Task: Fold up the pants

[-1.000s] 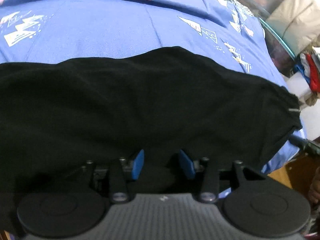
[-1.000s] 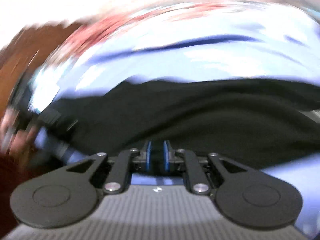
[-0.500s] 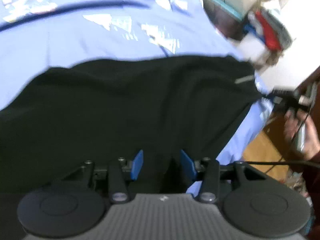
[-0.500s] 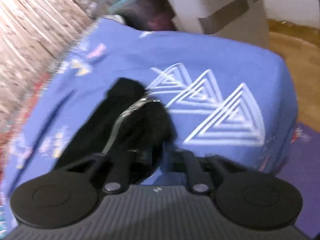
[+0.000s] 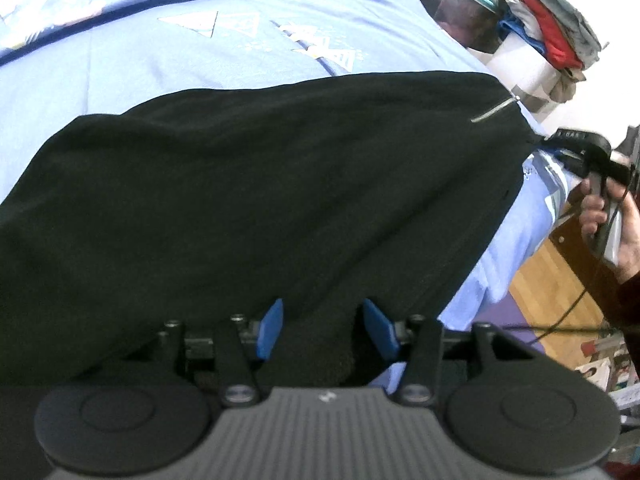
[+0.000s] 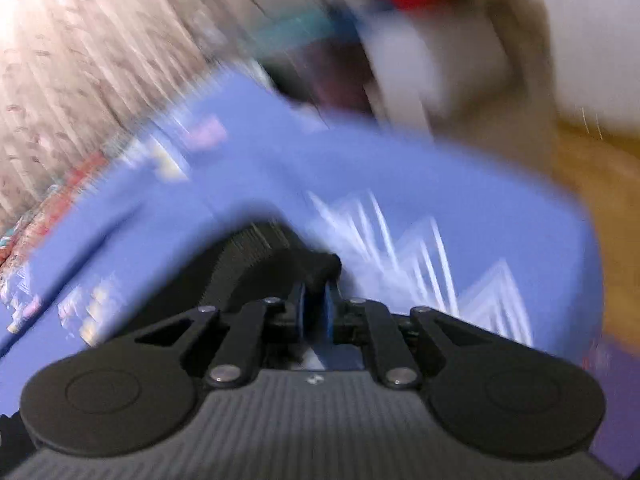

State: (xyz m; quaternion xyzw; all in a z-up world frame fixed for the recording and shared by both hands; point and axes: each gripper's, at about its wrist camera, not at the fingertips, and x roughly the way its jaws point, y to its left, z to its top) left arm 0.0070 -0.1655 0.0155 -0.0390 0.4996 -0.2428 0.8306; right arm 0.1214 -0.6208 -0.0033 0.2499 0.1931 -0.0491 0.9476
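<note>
Black pants lie spread across a blue patterned bedsheet. In the left wrist view my left gripper is open, its blue pads on either side of a bunched edge of the pants at the near side. My right gripper shows at the far right of that view, held in a hand at the pants' corner with a grey strip. In the blurred right wrist view my right gripper is shut on a corner of the black pants.
A stack of folded clothes sits on white boxes beyond the bed's right end. Wooden floor and a purple mat lie right of the bed's edge. A patterned curtain hangs behind the bed.
My right gripper swung round to the pants' end corner and closed on it, still moving fast. The left view has turned right; the left gripper stays open around the cloth.
</note>
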